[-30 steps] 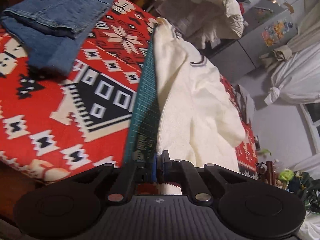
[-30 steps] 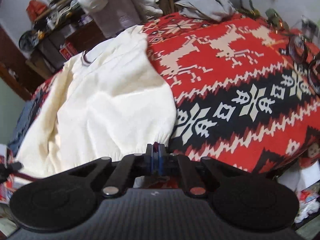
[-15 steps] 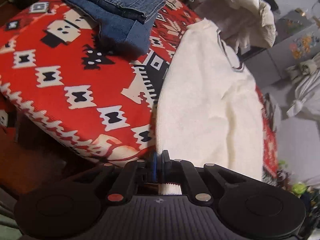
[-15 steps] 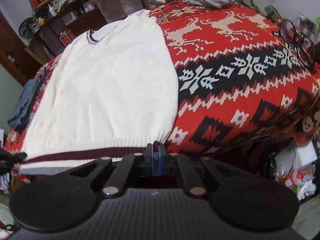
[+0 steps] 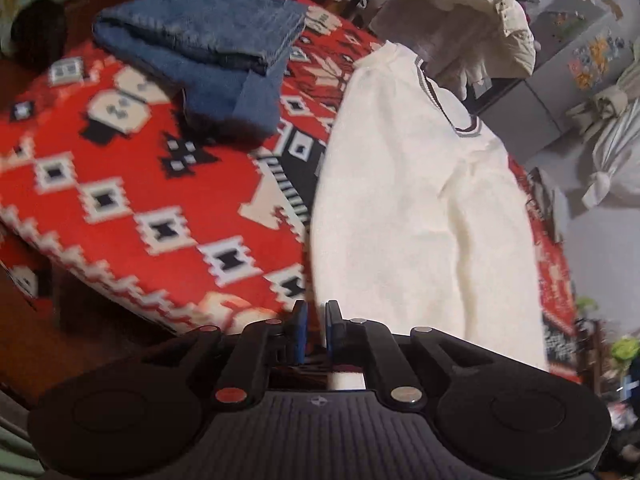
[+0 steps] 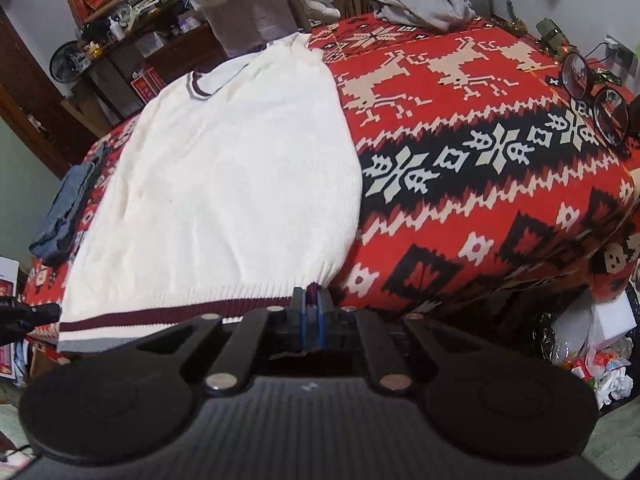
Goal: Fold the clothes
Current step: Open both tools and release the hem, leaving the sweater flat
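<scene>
A cream knitted sweater [image 5: 420,220] with a striped V-neck lies flat and face up on a red patterned blanket [image 5: 120,184]. Its maroon and grey hem hangs at the near edge [image 6: 180,316]. My left gripper [image 5: 316,320] sits at the hem's left corner with its fingers a little apart and the cloth loose between them. My right gripper [image 6: 311,304] is shut on the hem's right corner, and a bit of maroon rib shows between its pads. In the right wrist view the sweater [image 6: 224,184] spreads away from me, collar at the far end.
Folded blue jeans [image 5: 208,40] lie on the blanket left of the sweater, also visible as jeans [image 6: 68,208]. Right of the sweater is bare blanket [image 6: 480,184], with eyeglasses [image 6: 596,96] near its right edge and a grey garment [image 6: 424,4] at the back. A heap of pale clothes [image 5: 460,8] stands behind.
The sweater, lifted and bunched a second ago, has been drawn toward the near edge and laid out flat. The left gripper's fingers, shut on the hem before, have parted.
</scene>
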